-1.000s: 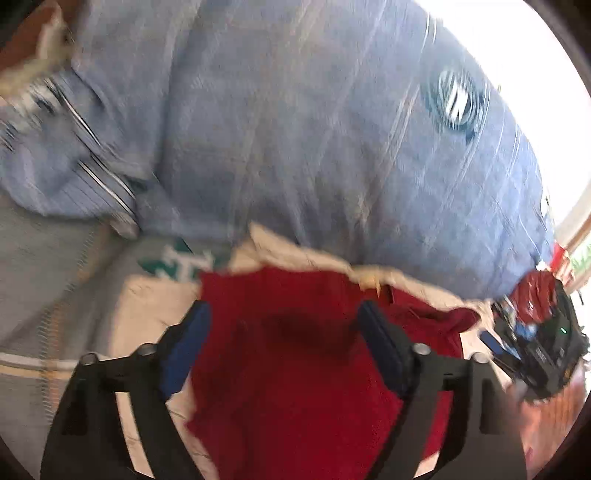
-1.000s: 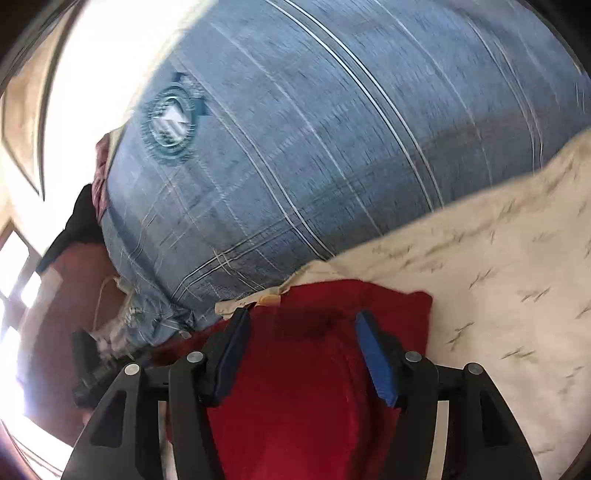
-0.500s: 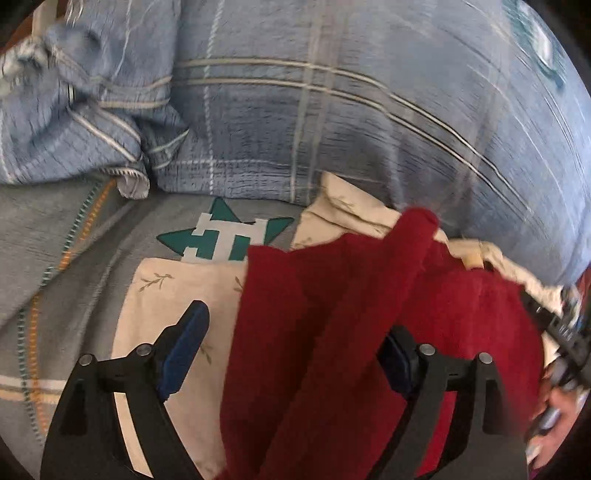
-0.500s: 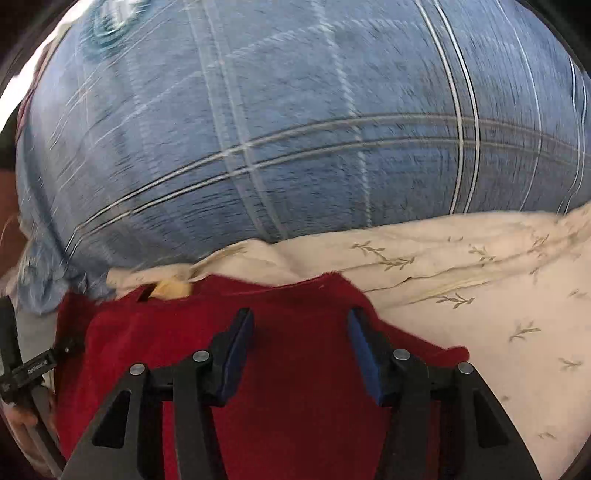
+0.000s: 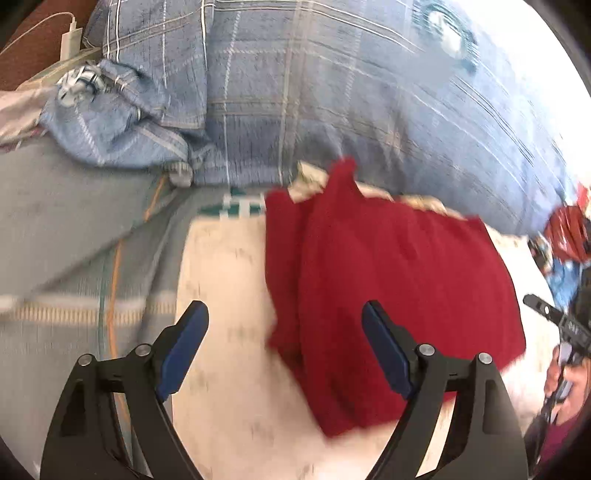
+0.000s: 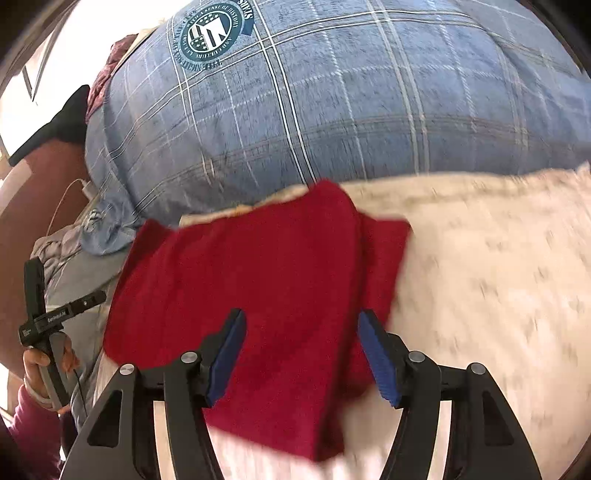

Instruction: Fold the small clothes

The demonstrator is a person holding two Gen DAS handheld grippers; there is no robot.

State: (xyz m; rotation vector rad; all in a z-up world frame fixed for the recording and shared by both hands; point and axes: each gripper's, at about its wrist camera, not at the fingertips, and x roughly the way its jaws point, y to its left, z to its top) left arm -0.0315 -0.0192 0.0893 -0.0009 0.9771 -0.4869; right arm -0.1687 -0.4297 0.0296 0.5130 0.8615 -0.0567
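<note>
A small red cloth lies folded on a cream leaf-print cloth, one flap laid over the rest. My left gripper stands open above the red cloth's left edge, with nothing pinched between the blue pads. In the right wrist view the red cloth spreads under my right gripper. Its jaws are opening, and the folded edge lies between them, below the pads, not pressed. The cream cloth stretches away to the right.
A big blue plaid pillow bulges right behind the cloths, with a round emblem. A crumpled blue cover and a white charger lie far left. A hand grips a black handle at the left edge.
The raised red flap in front of the left gripper has dropped flat onto the cloth. Both grippers have pulled back from the pillow. The right jaws narrowed, then widened again.
</note>
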